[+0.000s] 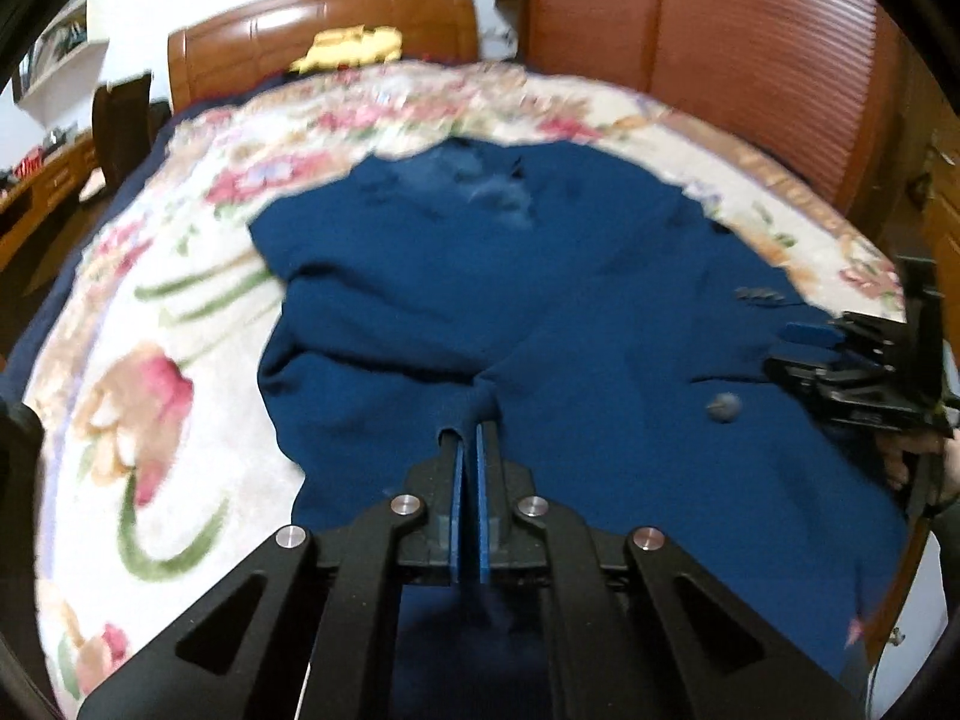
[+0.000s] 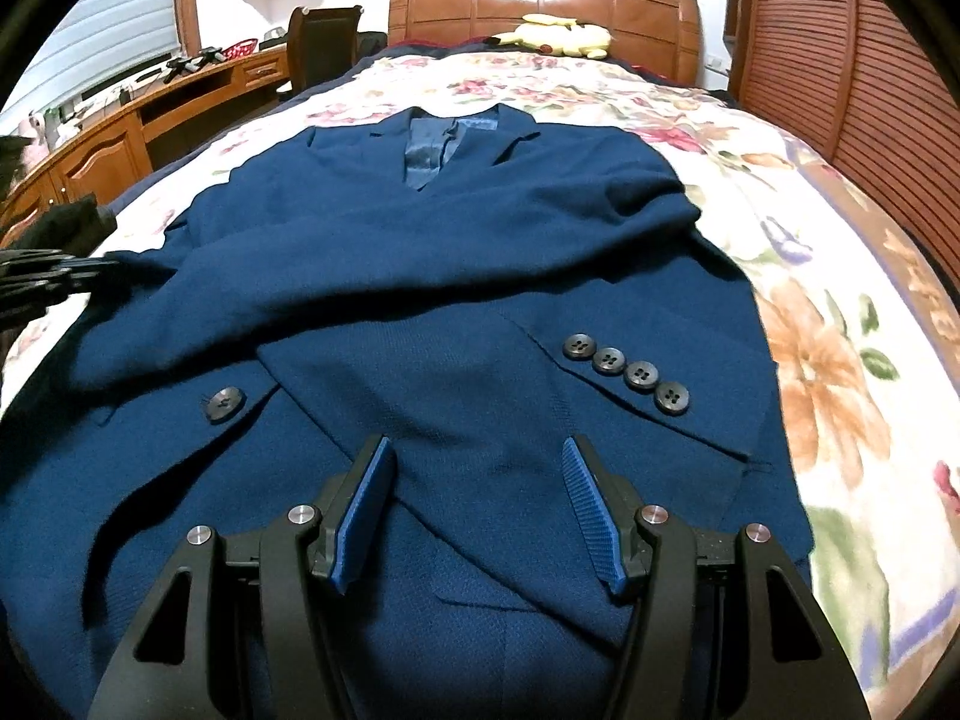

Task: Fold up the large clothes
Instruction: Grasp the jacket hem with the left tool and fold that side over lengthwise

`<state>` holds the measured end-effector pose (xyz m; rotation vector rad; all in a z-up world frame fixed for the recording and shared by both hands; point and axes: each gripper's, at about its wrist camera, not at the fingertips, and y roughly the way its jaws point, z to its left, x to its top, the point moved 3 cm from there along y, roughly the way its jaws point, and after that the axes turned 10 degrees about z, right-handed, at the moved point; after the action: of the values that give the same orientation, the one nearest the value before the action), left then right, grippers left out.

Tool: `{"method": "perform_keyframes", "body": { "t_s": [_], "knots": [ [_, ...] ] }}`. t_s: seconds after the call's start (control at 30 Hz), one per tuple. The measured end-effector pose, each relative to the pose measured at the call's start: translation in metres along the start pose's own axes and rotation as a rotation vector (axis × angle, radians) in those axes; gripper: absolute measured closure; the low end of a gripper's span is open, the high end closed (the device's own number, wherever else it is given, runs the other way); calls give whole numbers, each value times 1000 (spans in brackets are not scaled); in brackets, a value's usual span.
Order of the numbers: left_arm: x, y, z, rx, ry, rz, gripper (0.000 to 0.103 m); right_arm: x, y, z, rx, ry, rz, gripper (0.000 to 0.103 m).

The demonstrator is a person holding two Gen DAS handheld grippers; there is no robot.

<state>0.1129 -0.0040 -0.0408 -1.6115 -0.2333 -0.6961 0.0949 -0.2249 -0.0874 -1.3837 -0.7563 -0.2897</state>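
Wool-like blue cloth of a jacket (image 2: 456, 276) is lying spread on a bed, lapels toward the headboard (image 2: 540, 0), a sleeve folded across its front with four dark round buttons (image 2: 624, 369) in a row on the cuff. The left gripper (image 1: 470, 429) is pinching a raised fold of the jacket, its jaws pressed together on the fabric. The right gripper (image 2: 477, 450) is hovering over the lower front, its ribbed blue pads wide apart and gripping nothing. A fuzzy floral blanket (image 2: 828, 360) is covering the bed; a yellow plush toy (image 2: 564, 33) is resting by the glossy wooden headboard.
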Motion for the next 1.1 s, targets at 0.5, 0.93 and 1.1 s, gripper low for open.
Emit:
{"method": "perform_keyframes", "body": {
  "t_s": [0.5,0.93,1.1],
  "knots": [
    [-76,-74,-120,-53,172,-117,99,-65,-105,-31,-63,49,-85,42],
    [-134,-106,-49,67,-31,-175,24,-112,-145,-25,-58,-7,-99,42],
    [-153,-100,-19,110,-89,-157,24,-117,-143,-31,-62,9,-96,42]
  ]
}}
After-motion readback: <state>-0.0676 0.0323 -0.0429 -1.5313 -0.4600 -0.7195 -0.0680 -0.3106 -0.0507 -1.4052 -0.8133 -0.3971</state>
